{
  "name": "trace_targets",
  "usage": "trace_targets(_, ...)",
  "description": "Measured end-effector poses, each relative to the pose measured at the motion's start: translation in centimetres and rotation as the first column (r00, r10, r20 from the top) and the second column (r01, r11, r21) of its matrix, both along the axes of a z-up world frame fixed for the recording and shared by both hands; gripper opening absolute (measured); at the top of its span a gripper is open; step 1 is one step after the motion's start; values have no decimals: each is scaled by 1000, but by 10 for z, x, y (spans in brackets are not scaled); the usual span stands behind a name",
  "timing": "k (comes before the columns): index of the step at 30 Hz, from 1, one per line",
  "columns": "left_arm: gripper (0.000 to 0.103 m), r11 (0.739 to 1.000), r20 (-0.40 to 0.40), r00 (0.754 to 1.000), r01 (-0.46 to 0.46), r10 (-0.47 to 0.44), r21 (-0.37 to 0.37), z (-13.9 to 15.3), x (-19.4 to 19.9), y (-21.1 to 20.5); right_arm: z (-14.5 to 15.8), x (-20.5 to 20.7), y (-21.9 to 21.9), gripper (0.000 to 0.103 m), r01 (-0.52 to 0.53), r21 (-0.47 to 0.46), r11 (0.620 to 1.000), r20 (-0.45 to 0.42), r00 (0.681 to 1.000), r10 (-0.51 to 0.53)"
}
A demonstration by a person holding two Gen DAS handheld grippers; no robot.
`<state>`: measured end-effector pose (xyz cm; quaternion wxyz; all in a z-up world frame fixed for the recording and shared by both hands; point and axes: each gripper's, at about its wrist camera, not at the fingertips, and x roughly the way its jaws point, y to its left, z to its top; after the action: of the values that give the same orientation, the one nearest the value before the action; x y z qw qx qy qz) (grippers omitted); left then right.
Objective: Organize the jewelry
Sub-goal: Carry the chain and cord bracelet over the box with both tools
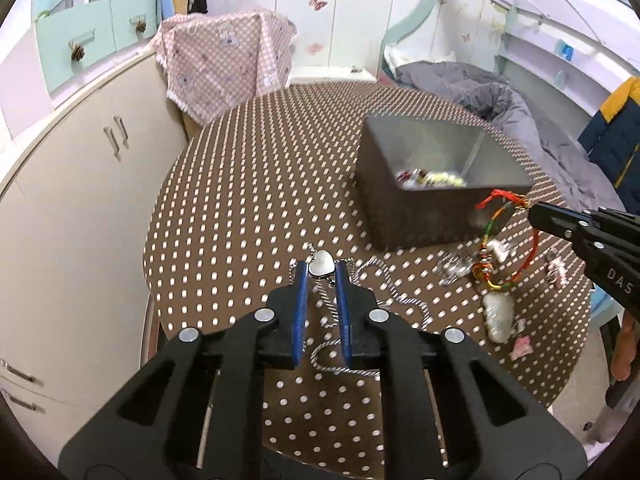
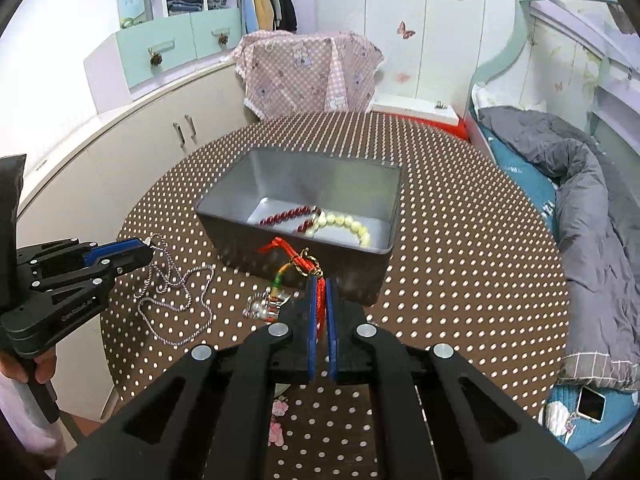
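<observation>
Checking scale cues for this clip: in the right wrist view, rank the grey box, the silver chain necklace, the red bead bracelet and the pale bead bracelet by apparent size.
1. grey box
2. silver chain necklace
3. red bead bracelet and pale bead bracelet: they look alike, so unranked.

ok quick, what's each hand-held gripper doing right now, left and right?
Left hand-held gripper: closed on the silver necklace at its heart pendant.
Right hand-held gripper: closed on the red cord bracelet, lifted in front of the grey box.
</observation>
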<state>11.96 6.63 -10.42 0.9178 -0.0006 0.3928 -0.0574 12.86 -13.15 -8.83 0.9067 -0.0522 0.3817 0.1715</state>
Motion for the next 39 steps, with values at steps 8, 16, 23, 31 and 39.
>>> trace_targets(8,14,999,110,993,41,-42,10,40,-5,-15,27,2,-8,3,18,2,1000,81,997,-18)
trace_targets(16,14,997,197,977,77,-79,21,80,-4,-25,49,7,-18,3,32,10,999,147,989,-33)
trace_targets(23,14,994,260,960,105,-107,20,114,0,-37,72,6,-25,3,41,15,999,213,976,-44)
trace_targets(31,14,989,308,943,143,-127,-28,153,12,-44,94,10,-24,3,49,-8,999,273,961,-45)
trace_targets(39,14,990,332,935,136,-120,-25,170,24,-55,108,19,-22,3,35,-5,999,299,954,-32)
